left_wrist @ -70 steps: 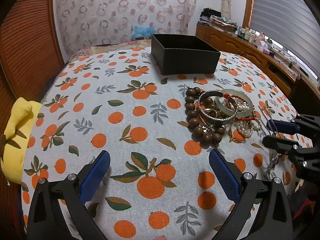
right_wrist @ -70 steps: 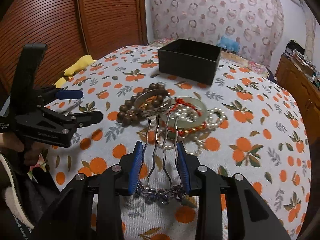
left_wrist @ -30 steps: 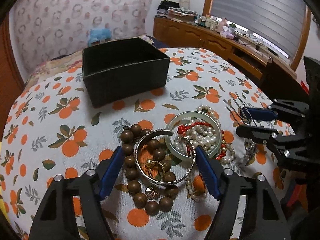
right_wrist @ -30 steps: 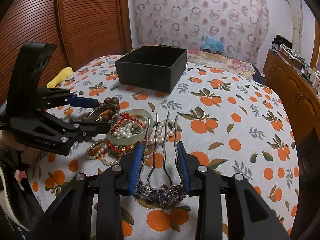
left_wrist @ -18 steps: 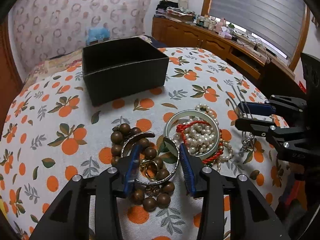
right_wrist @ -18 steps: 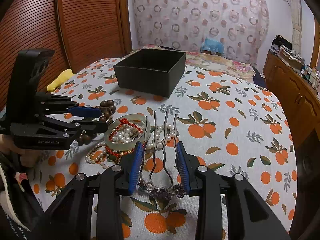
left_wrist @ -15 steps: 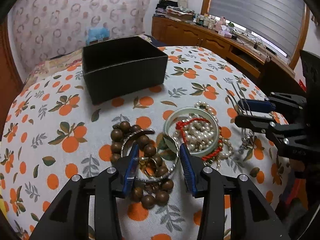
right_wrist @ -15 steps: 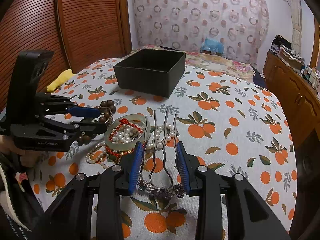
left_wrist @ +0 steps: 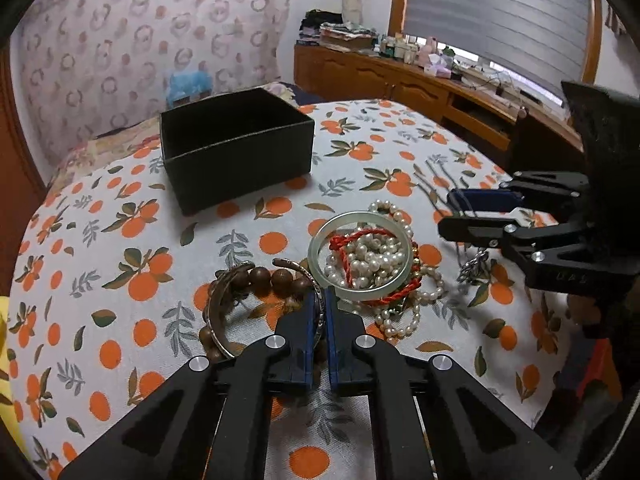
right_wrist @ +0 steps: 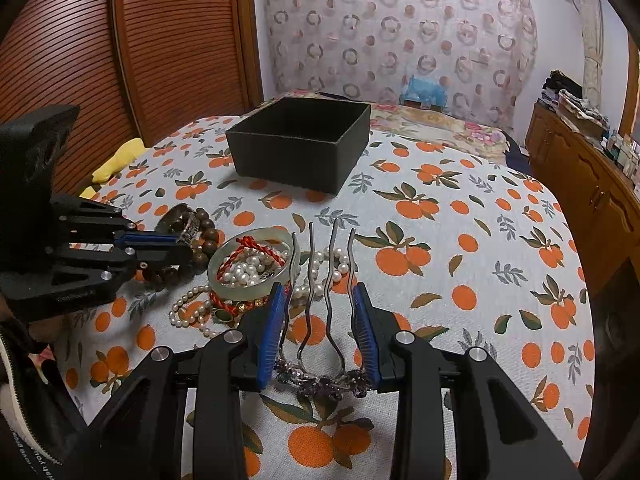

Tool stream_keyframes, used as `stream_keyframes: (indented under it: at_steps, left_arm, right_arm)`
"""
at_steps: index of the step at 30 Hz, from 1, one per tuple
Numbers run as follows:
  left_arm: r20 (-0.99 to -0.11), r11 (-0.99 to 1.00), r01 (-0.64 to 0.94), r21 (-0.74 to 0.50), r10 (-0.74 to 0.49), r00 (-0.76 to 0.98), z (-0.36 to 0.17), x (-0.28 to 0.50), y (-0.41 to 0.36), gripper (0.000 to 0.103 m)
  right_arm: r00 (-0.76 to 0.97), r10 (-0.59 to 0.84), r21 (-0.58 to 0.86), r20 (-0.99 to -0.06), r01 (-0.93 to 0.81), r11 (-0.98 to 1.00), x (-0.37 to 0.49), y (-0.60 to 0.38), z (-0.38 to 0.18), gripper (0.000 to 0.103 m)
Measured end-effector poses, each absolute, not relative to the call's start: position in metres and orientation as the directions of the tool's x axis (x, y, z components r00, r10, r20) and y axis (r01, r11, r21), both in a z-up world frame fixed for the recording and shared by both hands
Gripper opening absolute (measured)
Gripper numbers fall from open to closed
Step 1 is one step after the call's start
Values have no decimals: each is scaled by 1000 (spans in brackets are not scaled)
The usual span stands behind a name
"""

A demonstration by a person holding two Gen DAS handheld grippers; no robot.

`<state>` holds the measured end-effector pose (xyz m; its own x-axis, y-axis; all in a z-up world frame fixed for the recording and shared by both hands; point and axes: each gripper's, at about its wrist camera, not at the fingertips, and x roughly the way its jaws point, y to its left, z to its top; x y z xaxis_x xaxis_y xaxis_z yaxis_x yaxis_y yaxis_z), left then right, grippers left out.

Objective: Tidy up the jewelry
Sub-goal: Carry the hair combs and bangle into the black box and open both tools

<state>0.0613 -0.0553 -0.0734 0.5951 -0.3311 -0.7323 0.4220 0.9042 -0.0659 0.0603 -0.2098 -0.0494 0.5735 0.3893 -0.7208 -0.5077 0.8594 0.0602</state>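
My left gripper (left_wrist: 318,307) is closing its jaws hard onto the right side of a silver cuff bangle (left_wrist: 218,300), whose band is pinched between the blue pads. The bangle lies on brown wooden beads (left_wrist: 262,276). Just right of it a pale jade bangle (left_wrist: 320,240) rings pearls (left_wrist: 368,256) and a red cord. My right gripper (right_wrist: 320,308) is shut on a hair comb (right_wrist: 330,264) with wavy metal prongs and purple flowers, held above the cloth. An open black box (left_wrist: 236,148) stands farther back. In the right wrist view the left gripper (right_wrist: 180,246) is at the pile's left edge.
The table wears a white cloth printed with oranges (right_wrist: 460,248). A yellow cloth (right_wrist: 116,160) lies at its left edge. A slatted wooden door (right_wrist: 160,40) is behind on the left, and a wooden dresser (left_wrist: 400,88) with clutter runs along the right wall.
My left gripper swung from bare cloth over to the jewelry pile, then shut on the silver bangle, which has tipped up. The right gripper stays put with the hair comb.
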Motion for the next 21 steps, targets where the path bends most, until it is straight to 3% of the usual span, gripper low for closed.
stream_keyframes:
  at_steps: [14, 16, 18, 21]
  left_arm:
    - [-653, 922, 372, -104, -345, 674, -38, 74, -33, 4]
    - [-650, 925, 366, -99, -339, 680, -37, 74, -30, 4]
    - [-650, 928, 360, -99, -334, 682, -37, 74, -28, 4]
    - [-652, 930, 353, -97, -328, 684, -38, 75, -26, 4]
  right_arm:
    - [589, 428, 58, -686, -541, 839, 72, -195, -35, 34]
    - [582, 443, 79, -682, -543, 836, 70, -196, -37, 30]
    - [568, 467, 108, -678, -551, 828, 67, -198, -37, 8]
    - [560, 484, 123, -672, -561, 819, 64, -198, -37, 7]
